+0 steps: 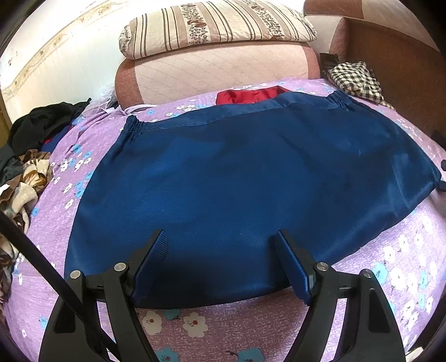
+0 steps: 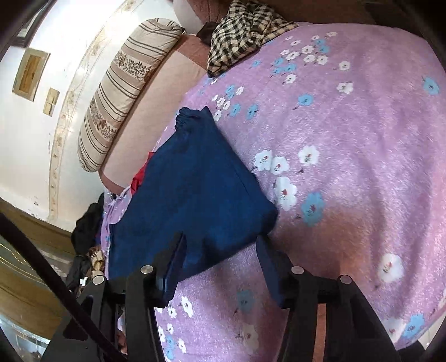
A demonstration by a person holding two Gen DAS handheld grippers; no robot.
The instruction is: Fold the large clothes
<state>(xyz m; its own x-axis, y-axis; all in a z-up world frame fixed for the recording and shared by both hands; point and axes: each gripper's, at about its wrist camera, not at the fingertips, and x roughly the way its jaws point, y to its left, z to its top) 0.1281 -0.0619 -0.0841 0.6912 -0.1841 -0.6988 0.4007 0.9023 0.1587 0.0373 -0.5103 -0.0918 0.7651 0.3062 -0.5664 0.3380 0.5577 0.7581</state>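
A dark blue satin garment (image 1: 251,172) with a gathered waistband lies spread flat on the purple flowered bedspread (image 1: 390,264). My left gripper (image 1: 221,238) hovers over the garment's near hem, open, its blue pads (image 1: 156,256) apart above the cloth. In the right wrist view the same garment (image 2: 189,189) runs away to the upper left. My right gripper (image 2: 221,239) is open at the garment's near right corner. That corner lies between the two fingers, and I see a gap at each pad. The hem edge under the left finger is hidden.
A striped pillow (image 1: 217,25) rests on a pink folded quilt (image 1: 217,72) at the head of the bed. A red cloth (image 1: 251,94) lies behind the waistband, a checked cloth (image 1: 354,80) at the far right. Dark clothes (image 1: 41,125) and a brown patterned blanket (image 1: 25,183) are piled at the left.
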